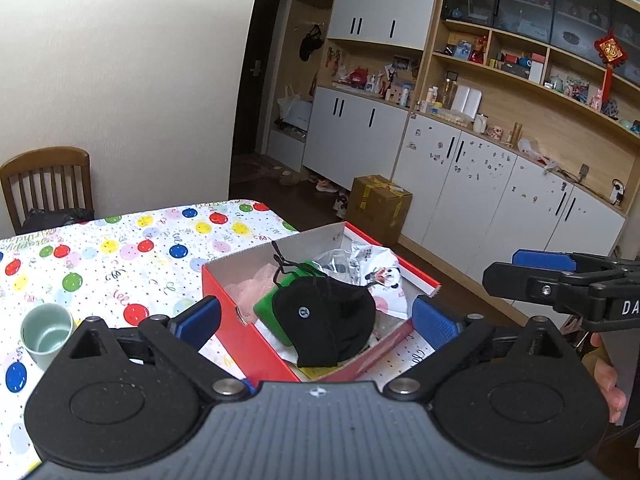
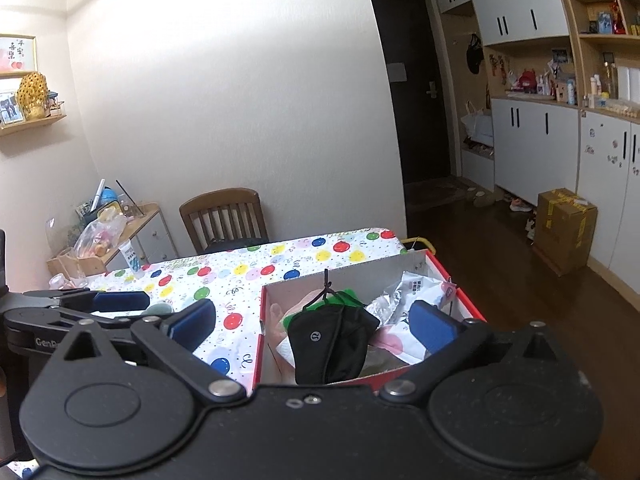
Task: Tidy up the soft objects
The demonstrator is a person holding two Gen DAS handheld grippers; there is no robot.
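Both grippers hang empty above the red box [image 1: 240,320]: the left gripper [image 1: 316,316] and right gripper [image 2: 314,322] each have their blue pads spread wide, holding nothing. Inside the box lie a black pouch [image 1: 328,320] over a green item [image 1: 268,304], a pink mesh puff [image 1: 248,288] and a panda-print bag [image 1: 380,272]. Packing seems nearly finished. Next would probably come scanning the balloon-print tablecloth [image 1: 120,248] for stray soft things; only a pale green cup [image 1: 46,334] shows.
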